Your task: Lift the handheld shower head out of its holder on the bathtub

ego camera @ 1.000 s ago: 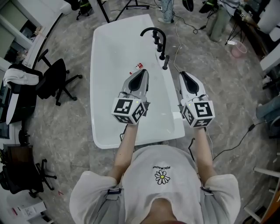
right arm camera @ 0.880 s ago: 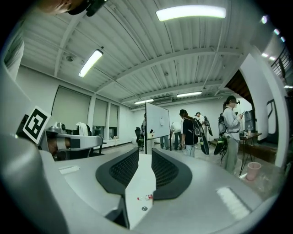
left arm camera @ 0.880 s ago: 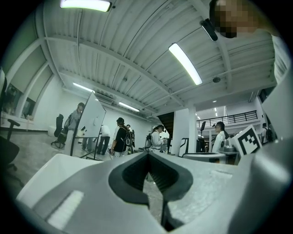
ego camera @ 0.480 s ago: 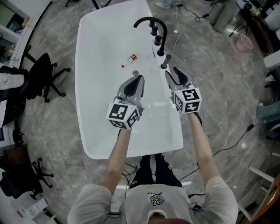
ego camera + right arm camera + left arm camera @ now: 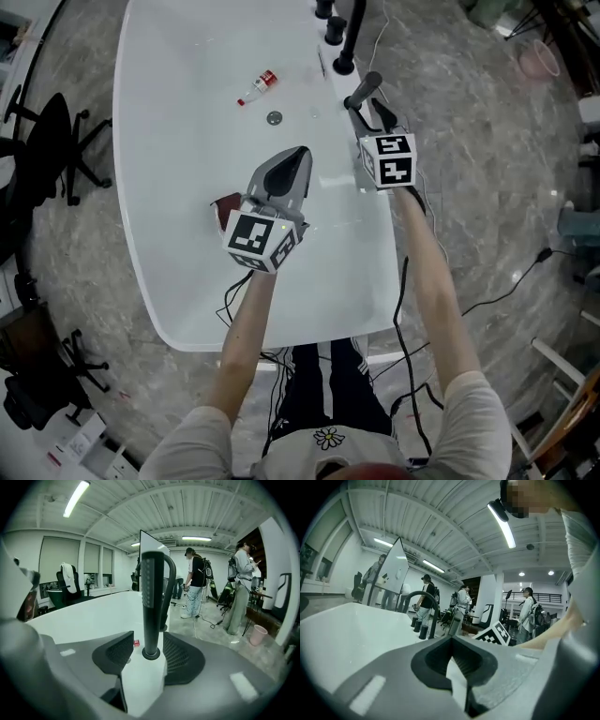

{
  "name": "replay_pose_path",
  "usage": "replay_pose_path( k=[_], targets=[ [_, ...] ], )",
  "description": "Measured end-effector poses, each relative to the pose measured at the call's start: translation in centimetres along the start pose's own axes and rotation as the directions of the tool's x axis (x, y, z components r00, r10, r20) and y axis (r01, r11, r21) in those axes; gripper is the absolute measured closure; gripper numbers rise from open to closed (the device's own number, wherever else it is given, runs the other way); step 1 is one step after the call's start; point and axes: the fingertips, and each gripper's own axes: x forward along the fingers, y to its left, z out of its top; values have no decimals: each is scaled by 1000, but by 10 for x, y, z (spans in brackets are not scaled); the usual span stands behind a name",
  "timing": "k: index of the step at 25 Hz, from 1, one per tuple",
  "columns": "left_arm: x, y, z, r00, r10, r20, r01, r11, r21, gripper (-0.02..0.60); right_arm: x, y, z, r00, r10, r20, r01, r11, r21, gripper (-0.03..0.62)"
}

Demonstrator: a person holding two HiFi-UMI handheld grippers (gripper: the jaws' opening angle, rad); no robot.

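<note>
While shower head (image 5: 153,592) stands between parted right tongs (image 5: 148,633) | left tongs (image 5: 452,638) clenched

Both arms stretched forward, left gripper (image 5: 296,157) jaws together, right gripper (image 5: 373,111) jaws apart, reaching farther

I find no word, number or brand that I can read. The cube (image 5: 261,239) on my left gripper (image 5: 296,155) and the cube (image 5: 387,159) on my right gripper (image 5: 373,105) carry only black-and-white square markers, coded patterns without letters. The small bottle (image 5: 257,88) lying in the bathtub (image 5: 169,187) has a red label, too small to make out. My shirt (image 5: 375,450) shows a daisy print (image 5: 328,438), with no legible lettering beside it.
</note>
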Motion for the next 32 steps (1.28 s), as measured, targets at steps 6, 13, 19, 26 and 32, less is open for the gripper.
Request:
replay_pose_path(
  k=[6,13,19,26,32],
  targets=[
    [1,8,-41,999,-14,-46,14,1000,-6,581,33,-6,-16,1000,13,19,-15,998,68,368],
    [4,23,-44,1000,9,-22,-9,999,-34,581,56,-10,-26,1000,-23,-19,23,1000,14,441],
    [-14,29,-36,1000,16,-7,-16,1000,-8,581,53,-7,-12,998,-61,-4,61,998,-21,444],
    [-30,38,0,998,40,58,-40,999,-9,581,30,-4,56,993,-89,82,93,994,-51,444],
    [-54,26,88,990,13,141,-22,998,60,581,-24,21,128,985,-91,147,102,992,-71,444]
  ],
)
